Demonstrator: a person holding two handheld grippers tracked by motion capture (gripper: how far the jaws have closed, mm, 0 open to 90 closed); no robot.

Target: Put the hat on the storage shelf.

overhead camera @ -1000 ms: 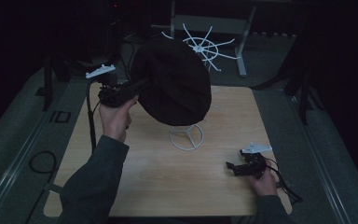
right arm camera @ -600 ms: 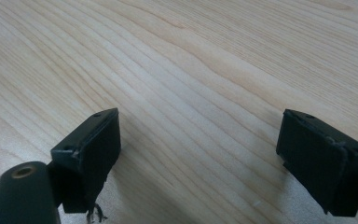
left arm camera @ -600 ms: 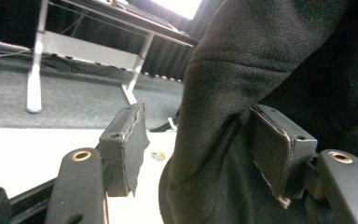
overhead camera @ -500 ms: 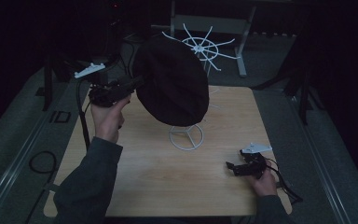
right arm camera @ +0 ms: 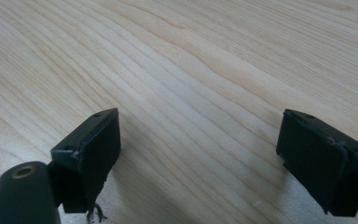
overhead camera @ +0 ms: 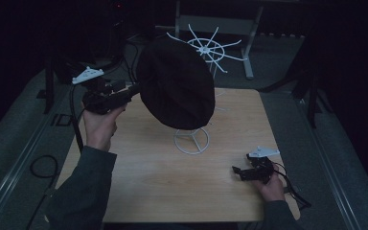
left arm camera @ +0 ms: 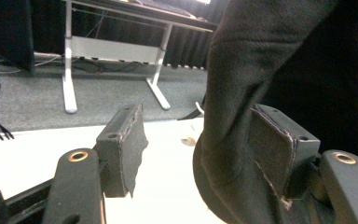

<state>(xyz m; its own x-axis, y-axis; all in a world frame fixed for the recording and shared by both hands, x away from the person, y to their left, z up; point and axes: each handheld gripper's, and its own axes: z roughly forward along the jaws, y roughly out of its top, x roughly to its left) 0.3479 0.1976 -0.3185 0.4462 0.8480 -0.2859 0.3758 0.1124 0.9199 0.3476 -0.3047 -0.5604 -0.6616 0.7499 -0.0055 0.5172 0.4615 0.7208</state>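
A black hat point(overhead camera: 176, 81) sits tilted on a white wire stand point(overhead camera: 191, 140) at the middle of the wooden table point(overhead camera: 148, 187). My left gripper point(overhead camera: 133, 90) is raised at the hat's left edge. In the left gripper view it point(left arm camera: 196, 116) is open, and the hat's edge point(left arm camera: 261, 70) hangs between the jaws, close against the right pad point(left arm camera: 272, 144). My right gripper point(overhead camera: 237, 171) rests low at the table's front right. It point(right arm camera: 200, 121) is open over bare wood with nothing between its jaws.
A second white wire stand point(overhead camera: 210, 50) with spread spokes stands behind the table's far edge. A metal desk frame point(left arm camera: 70, 60) is on the grey carpet beyond. A black cable point(overhead camera: 40, 165) loops on the floor at the left.
My left hand and gripper have shifted slightly up and to the left beside the hat. The hat and the right gripper have stayed where they were.
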